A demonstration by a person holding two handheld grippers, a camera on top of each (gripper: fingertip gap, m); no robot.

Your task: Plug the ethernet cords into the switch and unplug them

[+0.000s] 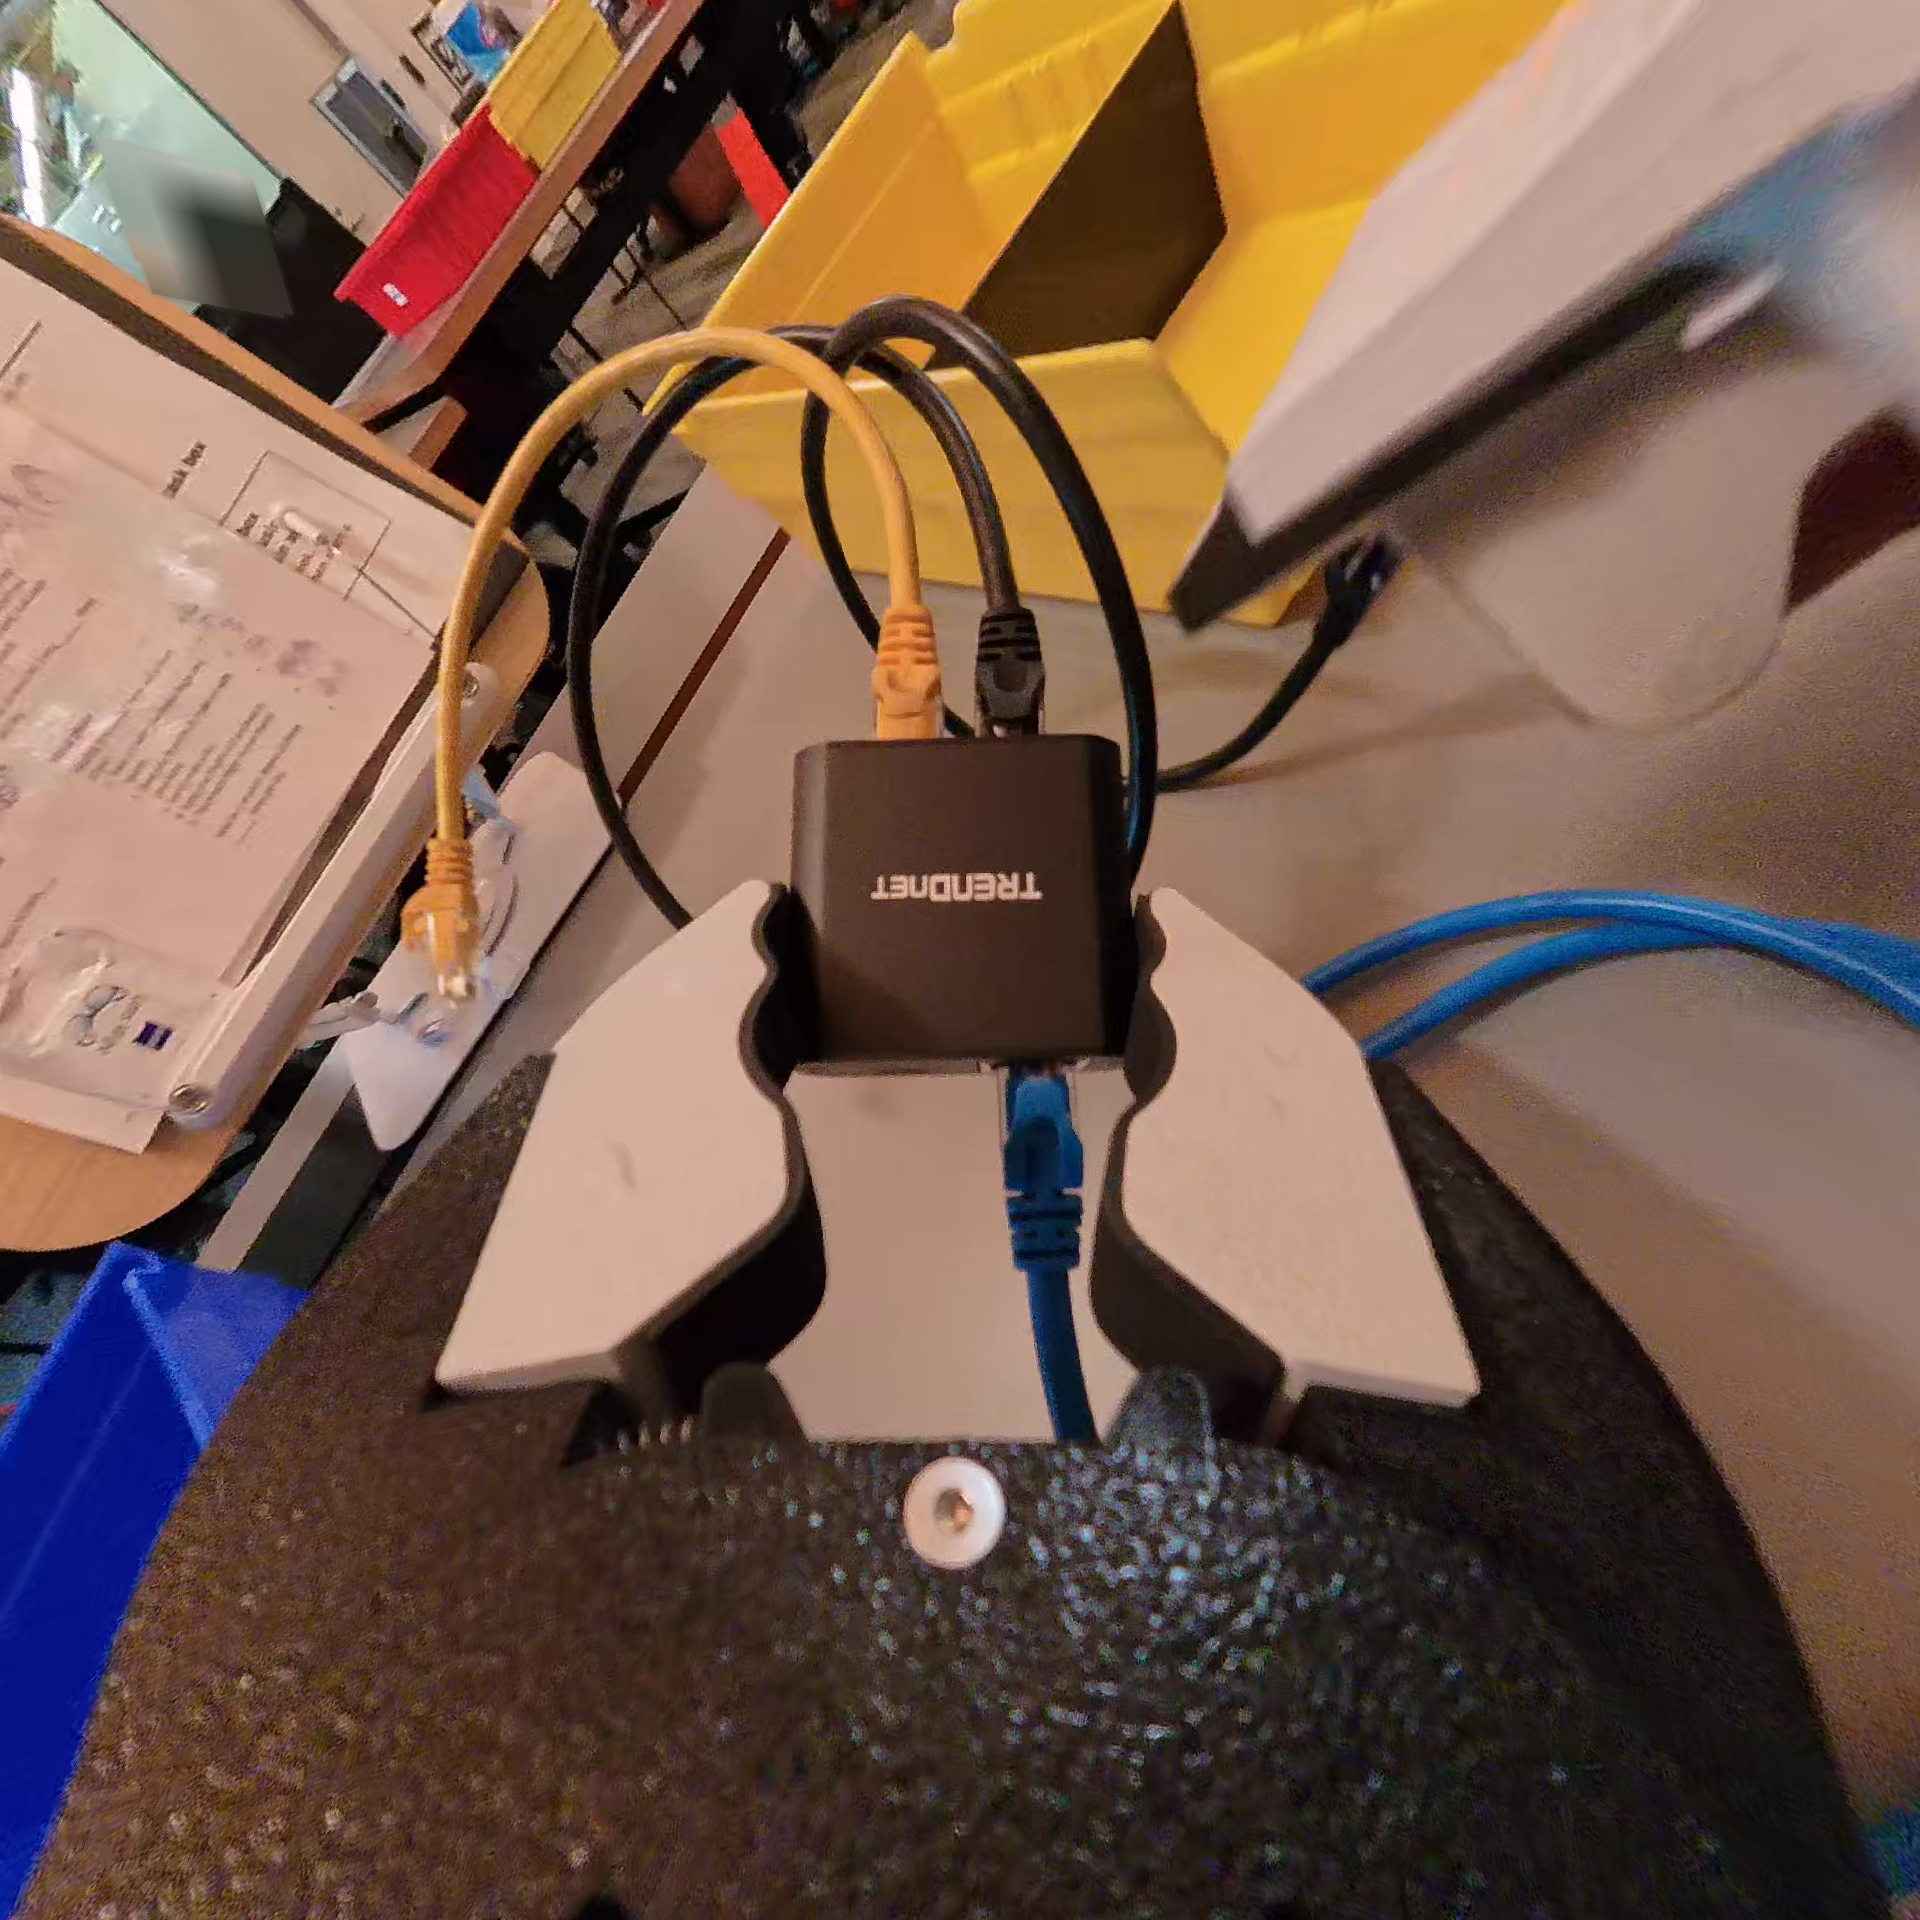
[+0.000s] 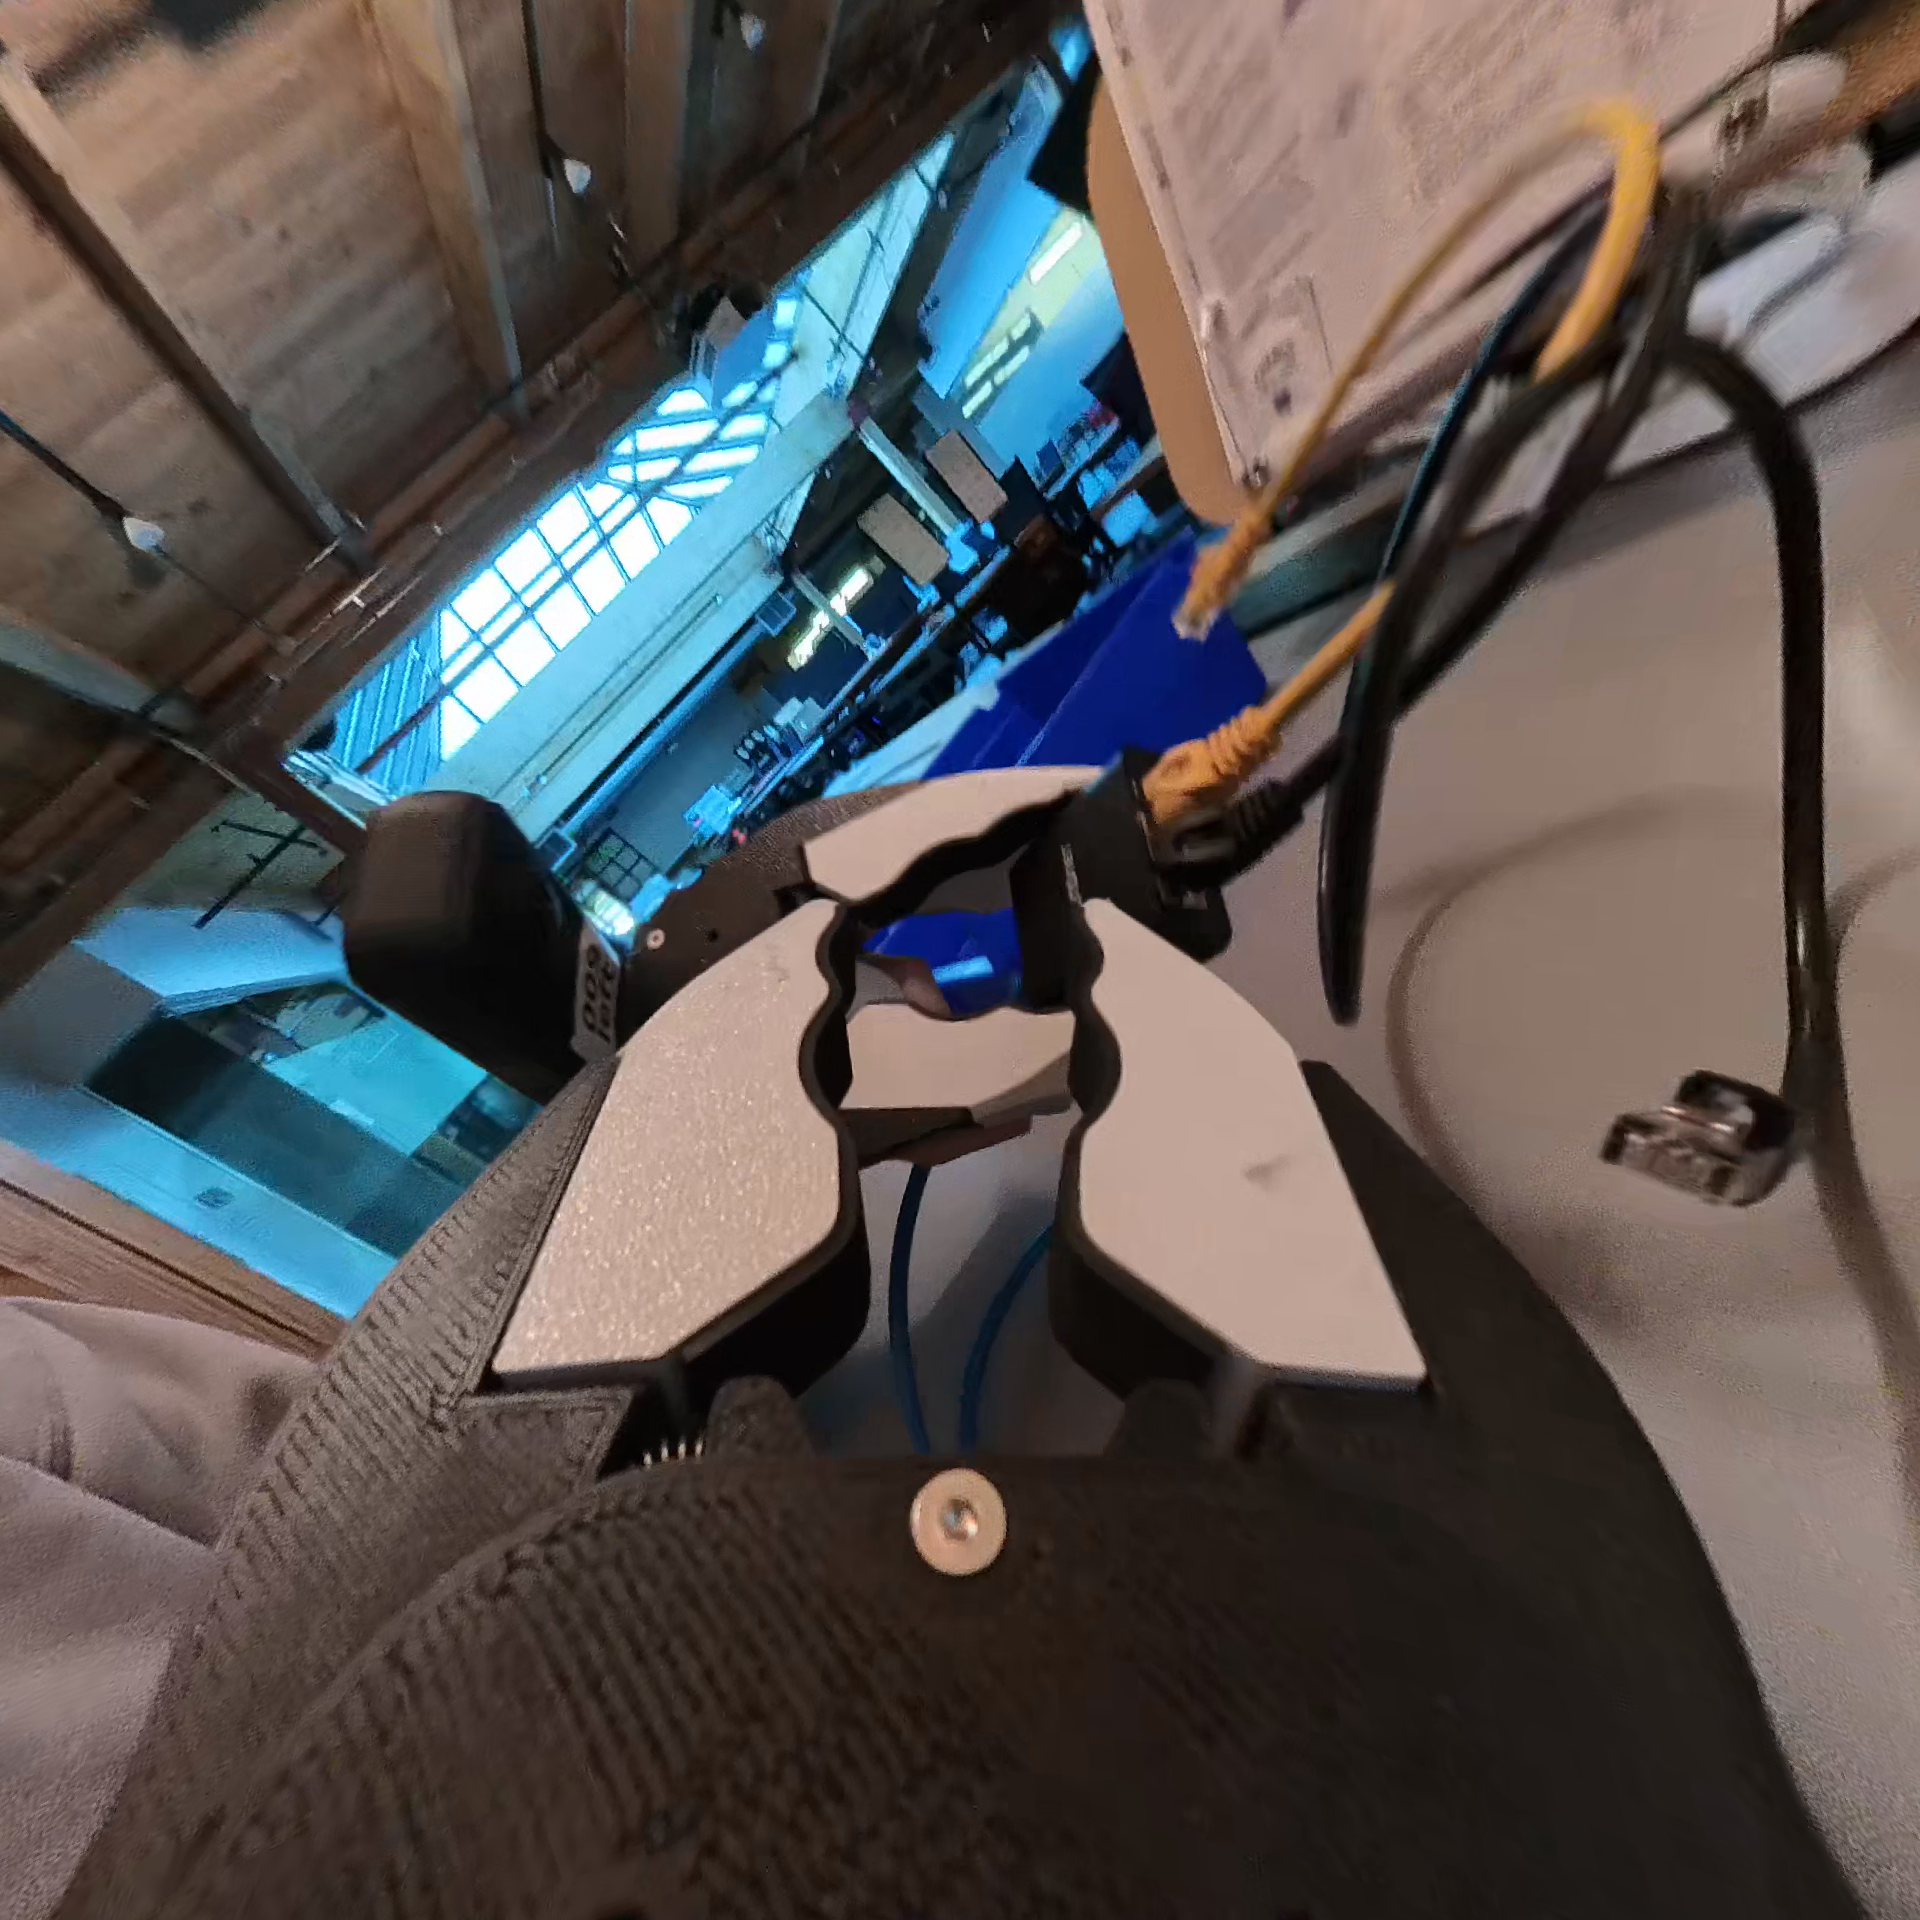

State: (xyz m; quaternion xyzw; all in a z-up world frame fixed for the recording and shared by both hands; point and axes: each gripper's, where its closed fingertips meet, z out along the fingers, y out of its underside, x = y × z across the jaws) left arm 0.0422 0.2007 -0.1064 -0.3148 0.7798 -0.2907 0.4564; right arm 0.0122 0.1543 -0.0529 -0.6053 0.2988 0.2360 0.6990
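Black switch (image 1: pixel 961 894), white lettering | left fingers (image 1: pixel 769 966) clamp it | right fingers (image 2: pixel 831 966) nearly closed, grip unclear

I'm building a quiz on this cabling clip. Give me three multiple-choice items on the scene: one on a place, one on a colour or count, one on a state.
1. Where does the blue plug sit?
A. Dangling left of the switch
B. In the switch's near side, between the left gripper's fingers
C. In the yellow bin

2. How many plugs sit in the far side of the switch?
A. One
B. Two
C. Four

3. What is the state of the left gripper?
A. Shut on the switch
B. Open and apart from it
C. Shut on a cord

Answers:
1 B, the blue boot meets the near face.
2 B, a yellow plug and a black plug sit side by side.
3 A, both fingers press the switch's sides.
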